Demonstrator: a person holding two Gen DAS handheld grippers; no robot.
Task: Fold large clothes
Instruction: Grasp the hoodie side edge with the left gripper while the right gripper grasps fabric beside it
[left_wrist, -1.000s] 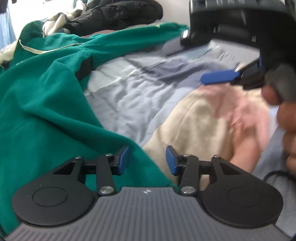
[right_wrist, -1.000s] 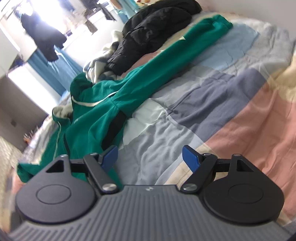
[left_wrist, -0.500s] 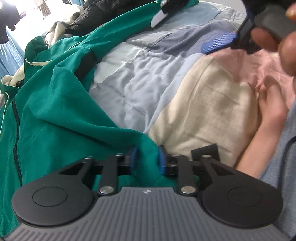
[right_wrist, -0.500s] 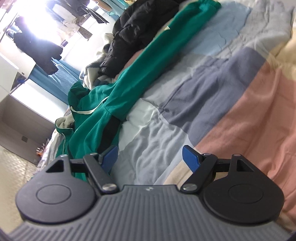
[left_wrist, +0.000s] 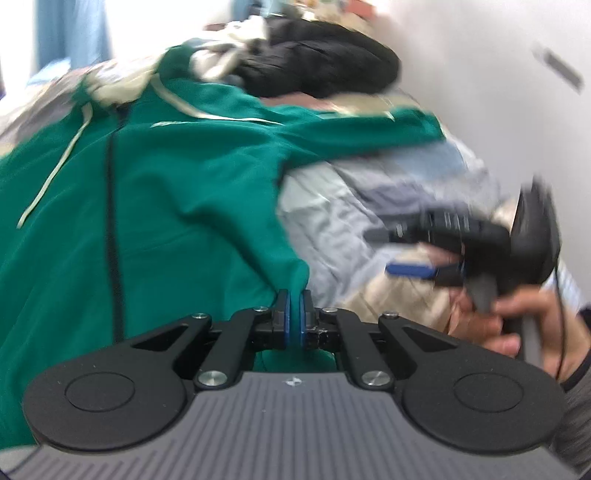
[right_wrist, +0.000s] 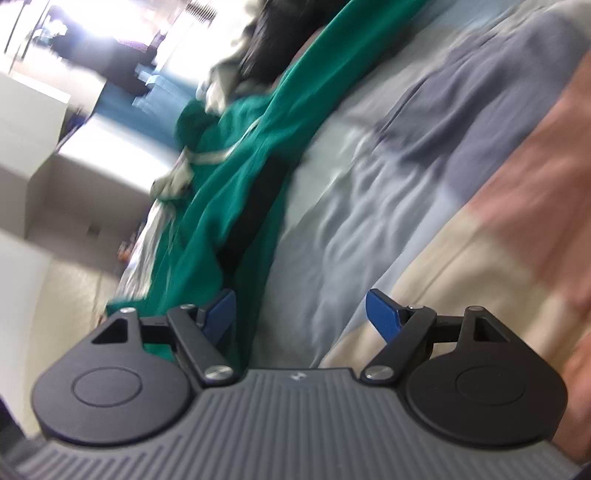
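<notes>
Since earlier, left gripper (left_wrist: 294, 313) has clamped the green hoodie's (left_wrist: 166, 206) hem.

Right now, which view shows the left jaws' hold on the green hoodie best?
The left wrist view: there the left gripper has its jaws shut on a pinched fold of the green hoodie, which spreads out beyond. The right wrist view shows only the hoodie stretched along the bed, no grip; the right gripper stands open.
</notes>
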